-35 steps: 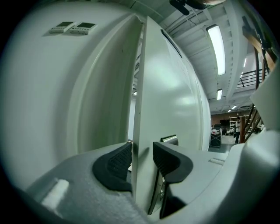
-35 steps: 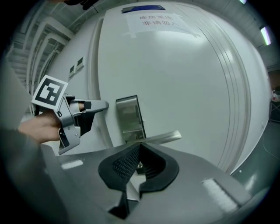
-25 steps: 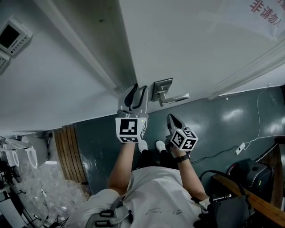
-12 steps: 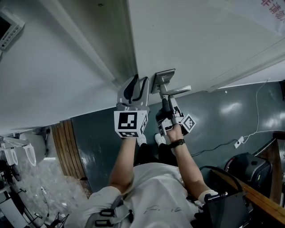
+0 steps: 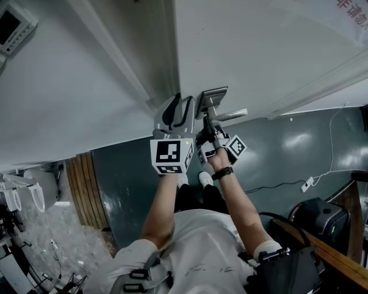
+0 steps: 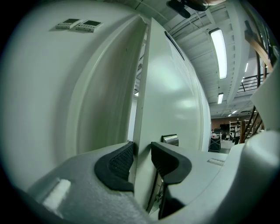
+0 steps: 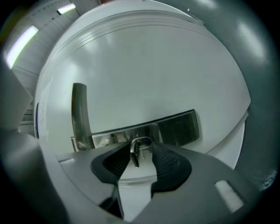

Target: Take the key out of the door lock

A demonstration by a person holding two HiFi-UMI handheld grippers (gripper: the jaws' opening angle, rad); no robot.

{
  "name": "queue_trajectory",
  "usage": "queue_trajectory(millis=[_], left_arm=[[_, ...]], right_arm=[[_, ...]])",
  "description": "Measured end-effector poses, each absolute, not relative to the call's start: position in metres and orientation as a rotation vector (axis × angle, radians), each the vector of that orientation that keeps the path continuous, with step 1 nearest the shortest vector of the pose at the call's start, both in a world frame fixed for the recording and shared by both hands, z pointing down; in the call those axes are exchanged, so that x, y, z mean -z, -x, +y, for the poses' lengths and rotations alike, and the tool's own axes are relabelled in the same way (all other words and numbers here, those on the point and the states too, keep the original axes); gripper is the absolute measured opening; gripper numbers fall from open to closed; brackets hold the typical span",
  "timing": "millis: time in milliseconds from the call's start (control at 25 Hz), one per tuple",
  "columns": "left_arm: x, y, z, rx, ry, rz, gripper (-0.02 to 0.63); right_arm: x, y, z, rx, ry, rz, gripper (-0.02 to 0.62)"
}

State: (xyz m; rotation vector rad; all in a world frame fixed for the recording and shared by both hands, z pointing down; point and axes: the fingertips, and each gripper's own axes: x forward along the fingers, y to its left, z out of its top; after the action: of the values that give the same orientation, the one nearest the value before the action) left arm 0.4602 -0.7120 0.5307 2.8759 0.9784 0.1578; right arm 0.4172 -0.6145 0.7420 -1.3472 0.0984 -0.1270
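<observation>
A small metal key (image 7: 135,154) with a ring sticks out of the steel lock plate (image 7: 175,127) beside the lever handle (image 7: 80,111) on the white door (image 5: 259,51). My right gripper (image 7: 142,153) is at the plate, jaws closing around the key. The left pad is at the key and a gap remains on the right. In the head view the right gripper (image 5: 208,127) sits just under the lock plate (image 5: 213,96). My left gripper (image 6: 141,159) clamps the door's edge (image 6: 142,131), one pad on each face; the head view shows the left gripper (image 5: 175,112) beside the plate.
A wall panel (image 5: 14,26) hangs on the wall left of the door frame. On the dark floor lie a white cable (image 5: 322,178) with a plug (image 5: 306,185), a black case (image 5: 313,218) and wooden slats (image 5: 89,192). Red print (image 5: 351,6) marks the door.
My right gripper has risen from below the lever handle up to the lock plate, and its jaws now straddle the key. The left gripper stays on the door's edge.
</observation>
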Motion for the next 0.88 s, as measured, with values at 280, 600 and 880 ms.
queue_trajectory(millis=[280, 600, 880], left_arm=[[-0.532, -0.461, -0.711, -0.171, -2.878, 0.956, 0.130], [-0.534, -0.462, -0.711, -0.147, -2.876, 0.960, 0.133], [-0.534, -0.461, -0.710, -0.129, -2.840, 0.983, 0.136]], right_arm=[[-0.740, -0.423, -0.619, 0.063, 1.306, 0.077, 0.108], [-0.734, -0.420, -0.615, 0.118, 1.528, 0.041, 0.025], [-0.751, -0.357, -0.607, 0.032, 1.471, -0.009, 0.025]])
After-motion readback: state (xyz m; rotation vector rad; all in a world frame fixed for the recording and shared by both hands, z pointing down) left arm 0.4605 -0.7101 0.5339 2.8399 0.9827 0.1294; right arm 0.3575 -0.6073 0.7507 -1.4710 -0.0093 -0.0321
